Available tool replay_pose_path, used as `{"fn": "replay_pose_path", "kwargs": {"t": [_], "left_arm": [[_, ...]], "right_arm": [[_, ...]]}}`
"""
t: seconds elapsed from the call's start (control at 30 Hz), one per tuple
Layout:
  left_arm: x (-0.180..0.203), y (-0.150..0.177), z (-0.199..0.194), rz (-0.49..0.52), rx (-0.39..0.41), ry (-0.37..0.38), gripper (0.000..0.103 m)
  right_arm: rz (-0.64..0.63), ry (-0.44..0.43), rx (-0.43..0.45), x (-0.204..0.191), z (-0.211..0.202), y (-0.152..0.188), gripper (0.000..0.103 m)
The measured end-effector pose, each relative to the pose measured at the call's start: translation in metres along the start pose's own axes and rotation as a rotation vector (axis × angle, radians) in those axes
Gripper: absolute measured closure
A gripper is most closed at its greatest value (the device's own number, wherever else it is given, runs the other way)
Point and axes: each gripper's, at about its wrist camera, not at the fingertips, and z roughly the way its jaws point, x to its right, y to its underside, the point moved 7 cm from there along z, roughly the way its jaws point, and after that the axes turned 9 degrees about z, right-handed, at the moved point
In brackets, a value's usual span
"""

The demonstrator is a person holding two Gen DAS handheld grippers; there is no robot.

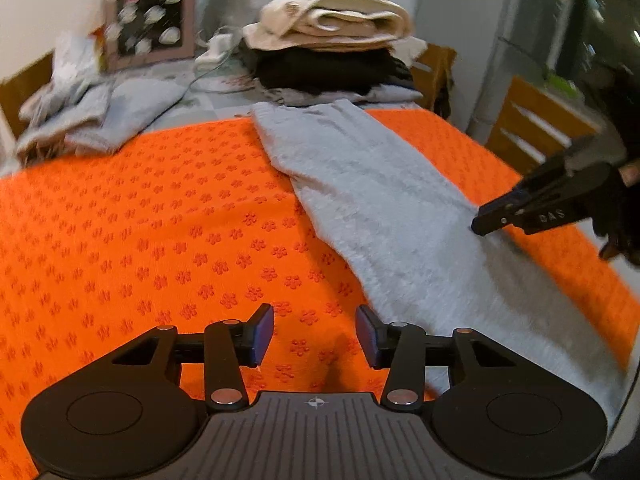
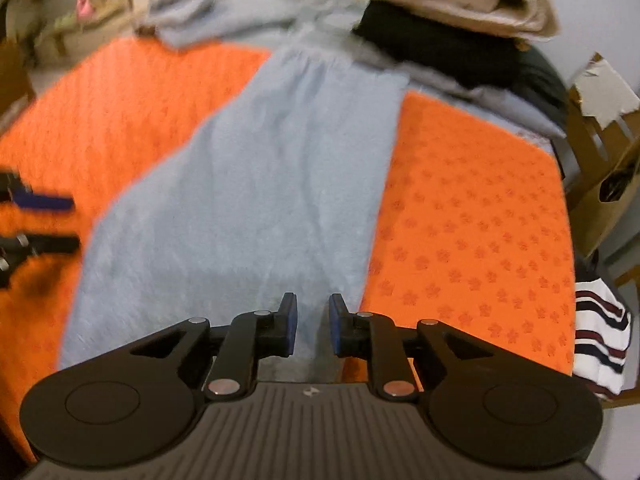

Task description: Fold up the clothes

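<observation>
At the far left of the left wrist view we see a crumpled heap of grey clothes (image 1: 80, 116) lying at the far edge of the orange flower-patterned cover (image 1: 140, 232), with a pink-framed box (image 1: 150, 24) standing behind it against the wall. Our left gripper (image 1: 315, 334) sits over bare orange cover, its jaws apart with nothing between them, just beside the left edge of the grey garment (image 1: 392, 208). That garment is the piece being folded: it lies flat as a long strip running from the far middle of the cover toward the near right corner. Behind its far end stands a pile of folded clothes (image 1: 332, 40), a cream piece on top of dark ones. Further right, our right gripper (image 1: 486, 222) reaches in from the side, its tips low at the garment's right edge; from this angle we cannot tell how its jaws stand.

In the right wrist view, the left gripper's fingers (image 2: 44, 202) show blurred at the left edge. The grey garment (image 2: 260, 184) fills the middle, and our right gripper (image 2: 313, 326) hovers over its near end with jaws apart by a narrow gap, holding nothing. To the right lies orange cover (image 2: 480, 216), and a striped cloth (image 2: 600, 340) hangs at its right edge.
</observation>
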Motion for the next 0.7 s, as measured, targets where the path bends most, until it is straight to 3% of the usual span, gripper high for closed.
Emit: {"fn": "replay_pose_path", "kwargs": {"t": [0.33,0.57,0.7], "left_arm": [[0.031,-0.001,0.016,0.278,0.101,-0.028,0.053],[0.045,-0.035,0.02,0.232,0.19,0.05,0.05],[0.058,-0.05,0.031,0.228,0.195,0.058,0.049]], "right_arm": [[0.012,-0.011,-0.023,0.002,0.005,-0.003,0.082],[0.028,-0.007,-0.024,0.002,0.006,-0.004,0.082],[0.032,-0.007,-0.024,0.003,0.006,-0.004,0.082]]}}
